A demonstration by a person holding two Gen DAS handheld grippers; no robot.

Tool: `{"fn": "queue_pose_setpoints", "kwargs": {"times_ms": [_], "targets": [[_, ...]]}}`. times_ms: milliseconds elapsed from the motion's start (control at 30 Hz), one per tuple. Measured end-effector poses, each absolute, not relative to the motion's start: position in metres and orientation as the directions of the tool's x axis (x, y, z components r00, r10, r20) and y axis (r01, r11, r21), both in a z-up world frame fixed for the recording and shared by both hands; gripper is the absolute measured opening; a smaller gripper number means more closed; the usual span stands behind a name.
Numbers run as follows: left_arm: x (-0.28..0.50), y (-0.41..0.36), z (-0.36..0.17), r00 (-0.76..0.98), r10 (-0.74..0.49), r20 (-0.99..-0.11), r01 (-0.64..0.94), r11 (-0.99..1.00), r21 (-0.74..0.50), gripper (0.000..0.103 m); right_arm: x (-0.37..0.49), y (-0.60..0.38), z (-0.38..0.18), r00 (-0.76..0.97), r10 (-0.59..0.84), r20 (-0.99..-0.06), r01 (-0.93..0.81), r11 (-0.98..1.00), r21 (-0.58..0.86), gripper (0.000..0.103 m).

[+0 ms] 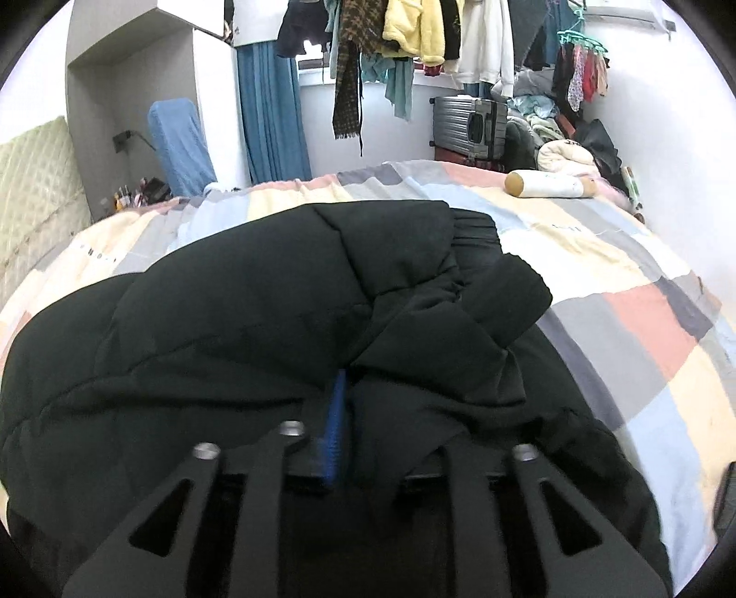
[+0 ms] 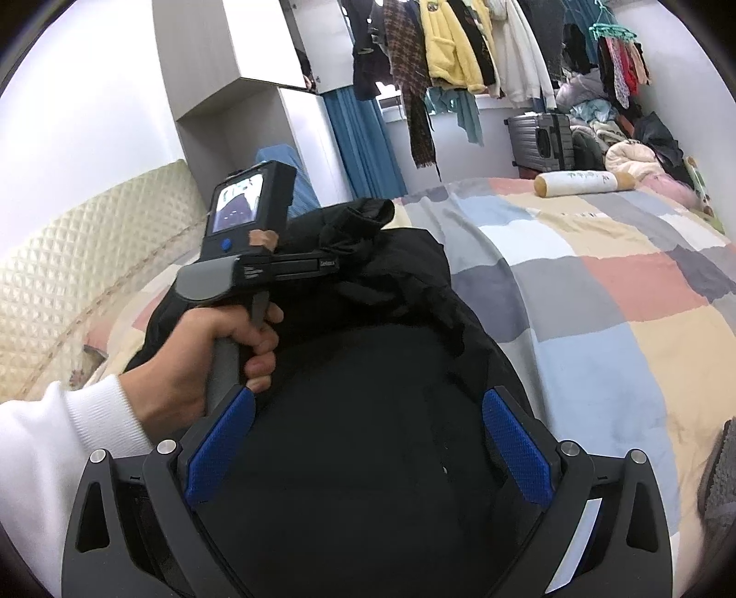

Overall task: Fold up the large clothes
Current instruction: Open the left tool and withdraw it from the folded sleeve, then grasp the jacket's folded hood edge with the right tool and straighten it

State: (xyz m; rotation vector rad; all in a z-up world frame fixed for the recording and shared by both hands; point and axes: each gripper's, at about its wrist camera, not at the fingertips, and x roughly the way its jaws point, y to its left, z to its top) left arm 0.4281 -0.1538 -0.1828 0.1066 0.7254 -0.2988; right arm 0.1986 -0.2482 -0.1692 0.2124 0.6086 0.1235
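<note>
A big black padded jacket (image 1: pixel 257 313) lies bunched on the bed's patchwork quilt (image 1: pixel 621 294). My left gripper (image 1: pixel 349 414) is shut on a fold of the jacket; one blue pad shows, the other is hidden by cloth. In the right wrist view the jacket (image 2: pixel 368 414) fills the lower middle. My right gripper (image 2: pixel 368 441) is open, its blue pads (image 2: pixel 515 451) wide apart over the jacket, holding nothing. The left gripper's body (image 2: pixel 257 239) and the hand holding it show at left, with the jacket's raised fold beside it.
A cylindrical pillow (image 1: pixel 547 184) lies at the bed's far right. A grey suitcase (image 1: pixel 469 124) and a clothes pile stand beyond the bed. Hanging clothes (image 1: pixel 414 32) line the window. A quilted headboard (image 2: pixel 83 276) is at left. Bare quilt (image 2: pixel 621 322) lies right of the jacket.
</note>
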Motion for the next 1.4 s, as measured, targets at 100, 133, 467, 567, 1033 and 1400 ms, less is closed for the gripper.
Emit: {"fn": "queue_pose_setpoints", "kwargs": {"times_ms": [100,133,467,567,1033,1400], "targets": [[0.416,-0.145,-0.174,0.71,-0.224,-0.668,0.29,0.957,-0.013,0.073,0.198,-0.243,-0.168,0.817,0.172,-0.551,-0.062,0.975,0.211,0.1],[0.41,-0.141,-0.169,0.721,-0.22,-0.657,0.285,0.959,-0.009,0.084,0.197,-0.241,-0.168,0.817,0.17,-0.55,-0.066,0.977,0.203,0.1],[0.355,-0.066,-0.121,0.798,-0.183,-0.574,0.208,0.978,-0.023,0.085,0.2,-0.229,-0.166,0.816,0.177,-0.55,-0.09,0.979,0.181,0.1],[0.338,-0.039,-0.116,0.81,-0.169,-0.562,0.182,0.983,-0.033,0.085,0.2,-0.225,-0.162,0.825,0.173,-0.538,-0.098,0.981,0.165,0.1],[0.299,0.071,-0.149,0.826,-0.098,-0.555,0.06,0.994,-0.087,0.085,0.213,-0.203,-0.139,0.815,0.238,-0.528,-0.154,0.968,0.199,0.1],[0.332,0.108,-0.184,0.799,-0.013,-0.601,-0.033,0.997,-0.065,0.089,0.315,-0.206,-0.139,0.821,0.229,-0.522,-0.169,0.972,0.161,0.1]]}}
